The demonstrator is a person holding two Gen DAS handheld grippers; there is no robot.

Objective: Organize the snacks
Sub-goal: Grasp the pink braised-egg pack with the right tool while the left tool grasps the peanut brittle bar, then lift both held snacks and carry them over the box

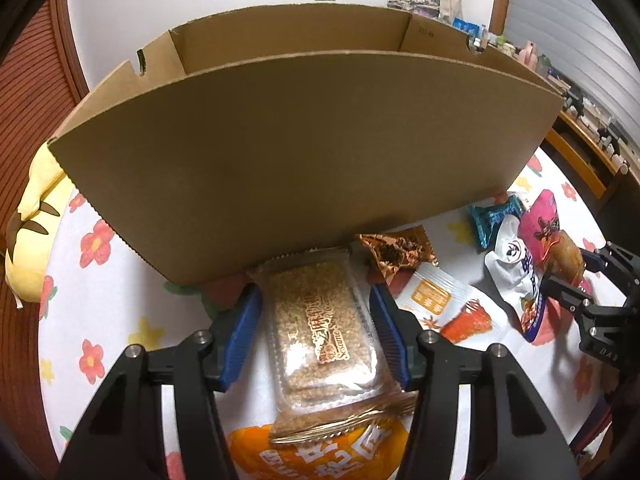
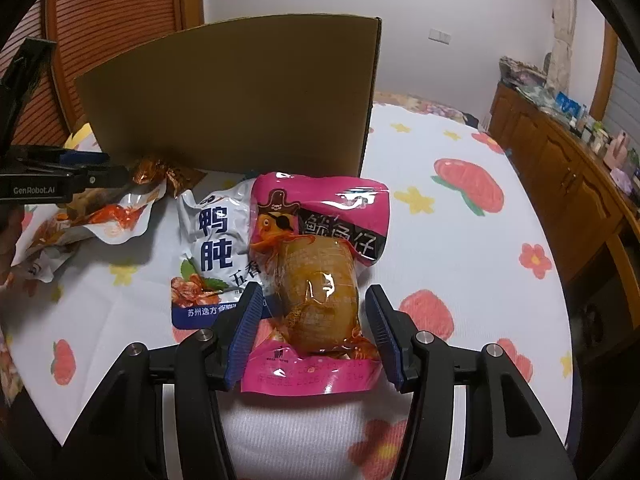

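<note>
At the near edge of the left wrist view, the left tongs (image 1: 316,332) are set astride a clear-wrapped sesame cracker pack (image 1: 320,328), one blue pad at each long side. Whether the pads already press the wrapper cannot be told, though they lie right beside it. The pack's near end rests on an orange snack bag (image 1: 316,456) at six o'clock, and its far end touches the foot of the cardboard box (image 1: 304,160) at twelve. A squeeze across the firm biscuit, not the crimped seal, is judged best; a straight lift should then clear the tall near wall before the pack is carried over the rim.

In the right wrist view, the right tongs (image 2: 312,332) stand open around the bulging lower half of a pink squid snack pouch (image 2: 320,280), with a clear gap at the right pad (the left pad looks closer). The pouch lies on the flowered bedspread (image 2: 460,240), overlapping a white duck gizzard pouch (image 2: 212,248) at ten o'clock. The grip should be closed on the bulge, since glossy film may slip. Beyond, a copper-foil sweet (image 1: 396,252) lies by the box, well short of the wooden cabinets (image 2: 560,160).
</note>
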